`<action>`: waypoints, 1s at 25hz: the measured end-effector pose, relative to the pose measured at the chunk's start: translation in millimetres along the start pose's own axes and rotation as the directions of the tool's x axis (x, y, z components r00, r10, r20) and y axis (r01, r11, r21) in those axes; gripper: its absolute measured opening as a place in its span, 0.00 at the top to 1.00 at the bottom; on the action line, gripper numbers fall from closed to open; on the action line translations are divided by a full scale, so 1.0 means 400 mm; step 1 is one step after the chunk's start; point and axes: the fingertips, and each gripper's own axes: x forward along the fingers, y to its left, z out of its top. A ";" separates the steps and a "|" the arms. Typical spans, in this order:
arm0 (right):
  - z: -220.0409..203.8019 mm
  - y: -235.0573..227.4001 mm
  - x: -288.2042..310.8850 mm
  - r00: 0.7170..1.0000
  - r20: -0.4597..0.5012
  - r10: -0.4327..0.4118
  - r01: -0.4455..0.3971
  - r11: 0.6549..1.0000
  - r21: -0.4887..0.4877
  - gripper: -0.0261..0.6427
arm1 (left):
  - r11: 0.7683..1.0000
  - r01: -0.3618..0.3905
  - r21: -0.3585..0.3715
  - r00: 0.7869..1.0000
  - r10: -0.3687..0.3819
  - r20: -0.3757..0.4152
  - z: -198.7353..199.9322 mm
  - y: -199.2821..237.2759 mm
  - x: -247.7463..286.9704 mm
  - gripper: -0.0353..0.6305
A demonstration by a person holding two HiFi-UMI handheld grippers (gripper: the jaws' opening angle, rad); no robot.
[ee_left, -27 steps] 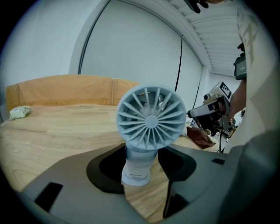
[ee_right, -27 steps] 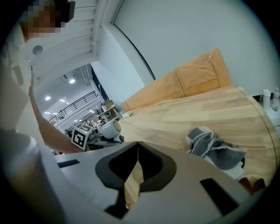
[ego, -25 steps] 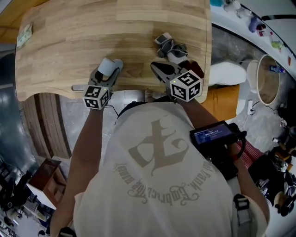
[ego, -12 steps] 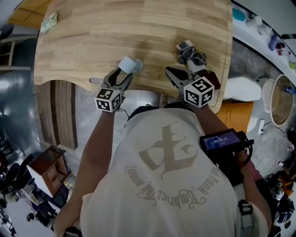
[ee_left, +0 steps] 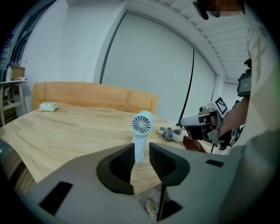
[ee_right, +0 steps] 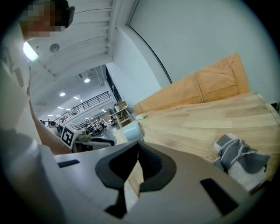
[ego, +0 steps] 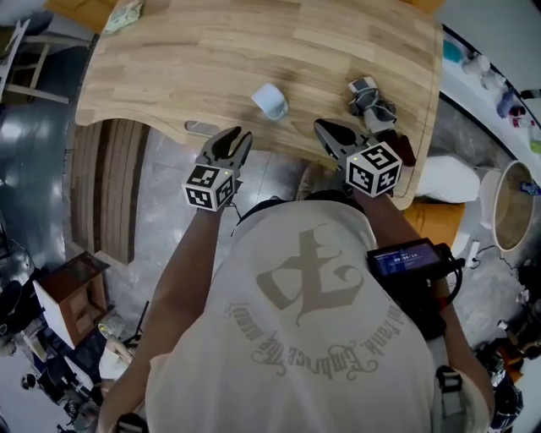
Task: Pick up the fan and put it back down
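Fan: the fan [ego: 270, 101] stood upright on its handle near the table's near edge, beyond both grippers and touching neither.
Table edges: the table [ego: 211, 59] had rounded corners and a near edge that curved inward in front of the person.
Open room: bare wood ran from the fan to the far edge and the left edge; only a crumpled scrap [ego: 127, 13] lay at the far left corner.
Right edge: a grey bundle [ego: 370, 95] lay near it, well apart from the fan, with a dark red thing [ego: 404, 148] at the near right corner.
Left gripper: the left gripper [ego: 238, 135] hung at the near edge just short of the fan; its jaws were closing with a narrow gap and nothing between them, and the fan's handle showed beyond the gap.
Right gripper: the right gripper [ego: 321, 127] hung over the near edge beside the bundle, its jaw tips together and empty.
Below the edge: grey floor [ego: 169, 186].
Materials: the table was pale planked wood with visible grain; the fan was smooth pale blue plastic.
Shapes: the fan had a round head with a radial grille on a straight handle; the jaw pads were black and ribbed.
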 end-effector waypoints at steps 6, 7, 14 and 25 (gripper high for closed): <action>-0.010 0.123 -0.015 1.000 0.016 0.018 -0.017 0.998 -0.055 0.94 | 0.999 0.017 -0.027 0.998 -0.015 0.062 -0.005 -0.041 -0.123 0.93; -0.018 0.140 -0.019 1.000 0.013 0.025 -0.024 0.998 -0.065 0.94 | 0.999 0.023 -0.026 0.998 -0.021 0.064 -0.013 -0.051 -0.138 0.93; -0.080 0.266 -0.057 0.998 0.008 0.060 -0.059 0.992 -0.109 0.94 | 0.998 0.055 -0.036 0.996 -0.052 0.074 -0.080 -0.093 -0.243 0.93; -0.144 0.356 -0.072 1.000 0.011 0.028 -0.026 0.994 -0.104 0.94 | 0.997 0.065 -0.044 0.995 -0.061 0.081 -0.146 -0.090 -0.344 0.93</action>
